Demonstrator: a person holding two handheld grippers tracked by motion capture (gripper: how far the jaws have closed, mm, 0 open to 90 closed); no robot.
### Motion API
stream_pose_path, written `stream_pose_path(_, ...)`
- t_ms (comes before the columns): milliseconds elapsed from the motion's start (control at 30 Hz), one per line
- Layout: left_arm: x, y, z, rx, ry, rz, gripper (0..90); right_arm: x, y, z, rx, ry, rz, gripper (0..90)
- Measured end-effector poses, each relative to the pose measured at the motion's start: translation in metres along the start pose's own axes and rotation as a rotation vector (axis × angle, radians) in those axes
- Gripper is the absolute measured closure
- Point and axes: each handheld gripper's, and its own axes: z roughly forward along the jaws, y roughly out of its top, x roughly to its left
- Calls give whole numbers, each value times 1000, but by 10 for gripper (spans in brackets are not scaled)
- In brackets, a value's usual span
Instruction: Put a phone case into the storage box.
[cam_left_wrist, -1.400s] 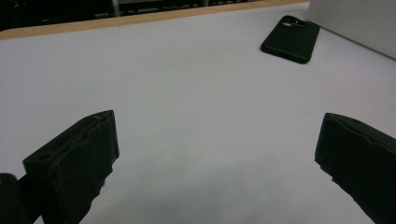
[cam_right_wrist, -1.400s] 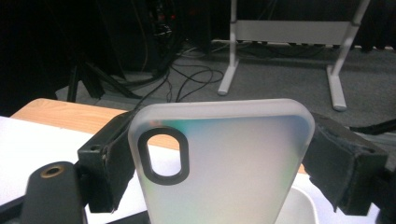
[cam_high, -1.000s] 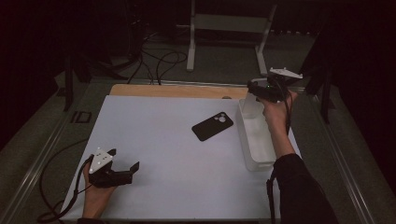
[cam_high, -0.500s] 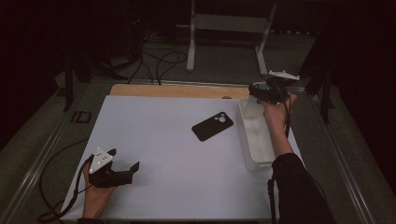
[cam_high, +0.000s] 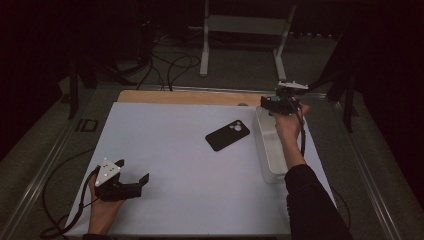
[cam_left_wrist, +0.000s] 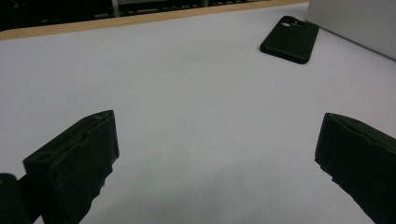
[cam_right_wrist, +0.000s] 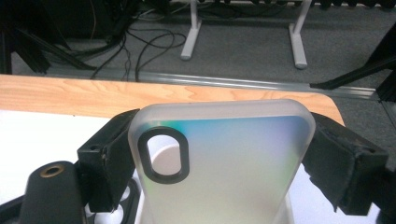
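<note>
A black phone case (cam_high: 228, 135) lies flat on the white mat (cam_high: 165, 150), camera hole toward the far right; it is also at the top right of the left gripper view (cam_left_wrist: 290, 38). My left gripper (cam_high: 145, 181) rests on the mat at the near left, open, with nothing between its jaws (cam_left_wrist: 217, 154). My right gripper (cam_high: 272, 102) is raised over the far end of the white bin (cam_high: 274, 150). It is shut on a frosted translucent phone case (cam_right_wrist: 224, 168) with a black-rimmed camera hole, held between both jaws.
A wooden strip (cam_high: 190, 97) runs along the table's far edge. Behind it, cables (cam_high: 170, 65) and a white stand's legs (cam_high: 205, 55) are on the floor. The bin's wall (cam_left_wrist: 355, 23) rises beyond the black case.
The right gripper has drifted slightly with the translucent case, staying over the bin's far end. The left gripper and the black case have not moved.
</note>
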Motion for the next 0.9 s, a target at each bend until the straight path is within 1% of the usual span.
stream_pose_path(133,0,0,0,1,-1,0,4,2,-2,4,6,0,-5,166)
stream_pose_path(233,0,0,0,4,-2,1,4,2,-4,9,25,-4,-4,166)
stream_pose_path(367,0,-1,0,3,-3,1,4,3,-6,11,33,-14,-1,166)
stream_pose_path(400,-1,-1,0,3,-3,1,4,2,-9,14,33,-20,3,166)
stream_pose_path(500,-1,-1,0,2,-9,1,4,1,-12,18,52,-23,9,166)
stream_pose_path(833,-1,-1,1,6,-11,5,4,2,-14,26,50,-41,13,163)
stream_pose_path(900,-1,-1,1,7,-11,6,4,3,-14,27,55,-36,2,163)
